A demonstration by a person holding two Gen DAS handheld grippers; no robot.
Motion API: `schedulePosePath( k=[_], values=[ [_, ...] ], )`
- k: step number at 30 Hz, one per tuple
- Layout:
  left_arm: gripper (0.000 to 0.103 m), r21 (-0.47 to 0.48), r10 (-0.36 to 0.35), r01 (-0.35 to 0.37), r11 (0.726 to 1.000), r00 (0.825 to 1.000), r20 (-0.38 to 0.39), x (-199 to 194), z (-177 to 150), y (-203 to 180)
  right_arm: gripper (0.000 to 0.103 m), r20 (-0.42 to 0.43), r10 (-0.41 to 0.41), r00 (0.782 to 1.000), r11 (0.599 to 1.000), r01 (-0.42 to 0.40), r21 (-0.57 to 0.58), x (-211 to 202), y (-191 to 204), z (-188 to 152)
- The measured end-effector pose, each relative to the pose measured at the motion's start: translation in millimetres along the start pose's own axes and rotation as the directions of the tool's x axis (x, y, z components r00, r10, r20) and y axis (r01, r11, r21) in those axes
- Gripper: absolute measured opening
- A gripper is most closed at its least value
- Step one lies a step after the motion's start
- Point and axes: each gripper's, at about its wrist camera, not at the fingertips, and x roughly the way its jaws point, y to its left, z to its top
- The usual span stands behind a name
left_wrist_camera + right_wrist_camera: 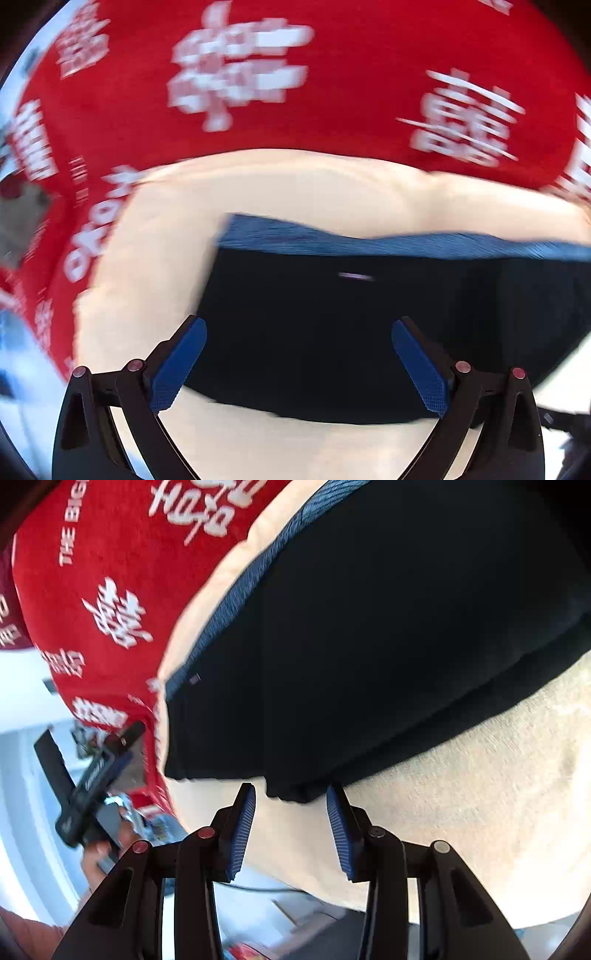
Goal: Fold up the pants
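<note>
The pants [369, 332] are black with a blue ribbed waistband [369, 240] and lie folded in a thick stack on a cream cloth [155, 266]. My left gripper [299, 354] is open and empty, with its blue pads above the near part of the stack. In the right wrist view the pants [369, 646] fill the upper right. My right gripper [291, 819] is open, its fingertips either side of a low corner of the stack [295, 790], not closed on it. The left gripper [92, 775] also shows there, held in a hand at the left.
A red blanket with white lettering [332, 110] lies beyond the cream cloth and also shows in the right wrist view [103, 590]. The cream cloth's edge [332, 886] drops off near my right gripper, with floor and clutter [258, 923] below. The left view is motion-blurred.
</note>
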Motion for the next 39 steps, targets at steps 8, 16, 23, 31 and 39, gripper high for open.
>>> schedulePosePath(
  k=[8, 16, 23, 31, 39],
  values=[
    [0.093, 0.132, -0.236, 0.257, 0.957, 0.959, -0.158, 54.5, -5.7, -92.7, 0.044, 0.086, 0.030, 0.996, 0.994, -0.039, 0.103, -23.2, -28.8, 4.5],
    [0.037, 0.146, -0.281, 0.326, 0.934, 0.923, -0.262, 76.7, -16.5, -114.3, 0.008, 0.132, 0.109, 0.985, 0.980, -0.129, 0.153, -20.1, -33.3, 19.1],
    [0.037, 0.232, -0.254, 0.317, 0.920, 0.930, -0.265, 53.1, -36.7, -128.7, 0.005, 0.128, 0.049, 0.991, 0.997, -0.057, 0.061, -37.6, -12.1, 3.8],
    [0.045, 0.287, -0.207, 0.260, 0.922, 0.957, -0.204, 59.2, -49.6, -137.3, 0.005, 0.066, -0.070, 0.995, 0.995, 0.064, 0.080, -29.0, -48.3, 3.2],
    [0.047, 0.215, -0.203, 0.243, 0.946, 0.960, -0.192, 49.8, -12.0, -136.6, 0.035, 0.203, -0.119, 0.972, 0.985, 0.090, 0.149, -108.6, -68.5, 28.5]
  ],
)
